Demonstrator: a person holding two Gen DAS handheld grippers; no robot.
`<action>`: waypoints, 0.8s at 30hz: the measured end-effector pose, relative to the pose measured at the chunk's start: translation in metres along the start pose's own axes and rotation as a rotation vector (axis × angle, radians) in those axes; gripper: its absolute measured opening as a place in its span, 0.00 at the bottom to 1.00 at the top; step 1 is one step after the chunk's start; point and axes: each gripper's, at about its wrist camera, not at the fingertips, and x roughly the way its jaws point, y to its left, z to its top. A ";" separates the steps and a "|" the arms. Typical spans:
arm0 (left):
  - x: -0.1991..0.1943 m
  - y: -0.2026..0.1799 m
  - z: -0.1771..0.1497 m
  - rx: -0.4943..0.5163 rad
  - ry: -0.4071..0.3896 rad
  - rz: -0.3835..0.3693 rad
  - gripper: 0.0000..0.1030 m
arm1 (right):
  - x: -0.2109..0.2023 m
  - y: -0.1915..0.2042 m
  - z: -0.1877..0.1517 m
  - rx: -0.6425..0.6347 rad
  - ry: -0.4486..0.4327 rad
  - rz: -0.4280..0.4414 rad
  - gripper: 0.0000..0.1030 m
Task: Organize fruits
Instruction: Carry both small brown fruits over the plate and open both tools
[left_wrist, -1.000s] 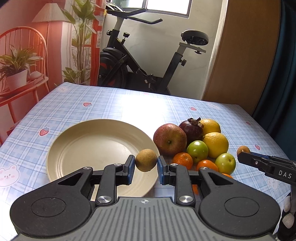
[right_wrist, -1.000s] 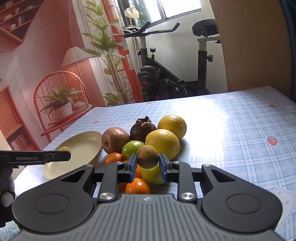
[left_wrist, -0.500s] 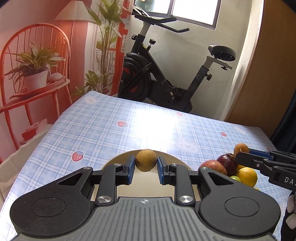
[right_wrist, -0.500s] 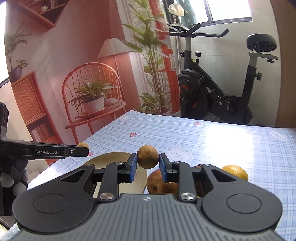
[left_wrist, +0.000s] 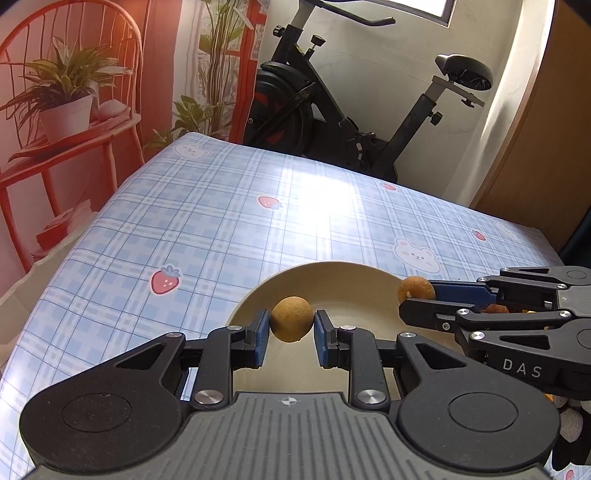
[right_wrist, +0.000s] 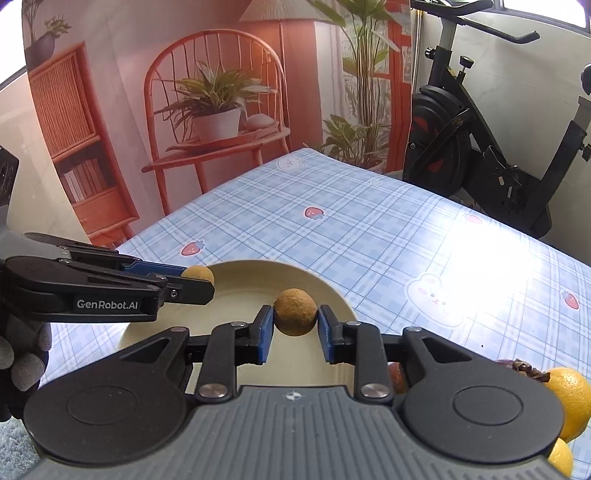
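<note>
2 small round brown fruits are in the air above 1 beige plate (left_wrist: 343, 273). The left tongs (left_wrist: 291, 326) are clamped on the first brown fruit (left_wrist: 291, 319), and the right tongs (right_wrist: 295, 319) are clamped on the second brown fruit (right_wrist: 295, 312). Both fruits are nearly round, so no long axis is clear. The plate lies on the blue checked desk (left_wrist: 221, 221). At the right edge of the right wrist view I see 2 yellow citrus fruits (right_wrist: 570, 398) and 1 dark mangosteen (right_wrist: 517, 365), partly hidden.

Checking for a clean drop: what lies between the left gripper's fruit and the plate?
Nothing: in the left wrist view, the small brown fruit hangs over bare plate.
</note>
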 end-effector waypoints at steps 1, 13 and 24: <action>0.002 0.001 0.000 0.000 0.006 -0.002 0.27 | 0.005 0.000 0.001 -0.001 0.013 -0.005 0.27; 0.019 0.008 0.000 -0.007 0.022 -0.006 0.27 | 0.042 -0.002 0.002 -0.021 0.097 -0.042 0.28; 0.015 0.005 -0.001 0.003 0.009 0.003 0.35 | 0.036 0.002 0.003 -0.045 0.072 -0.063 0.35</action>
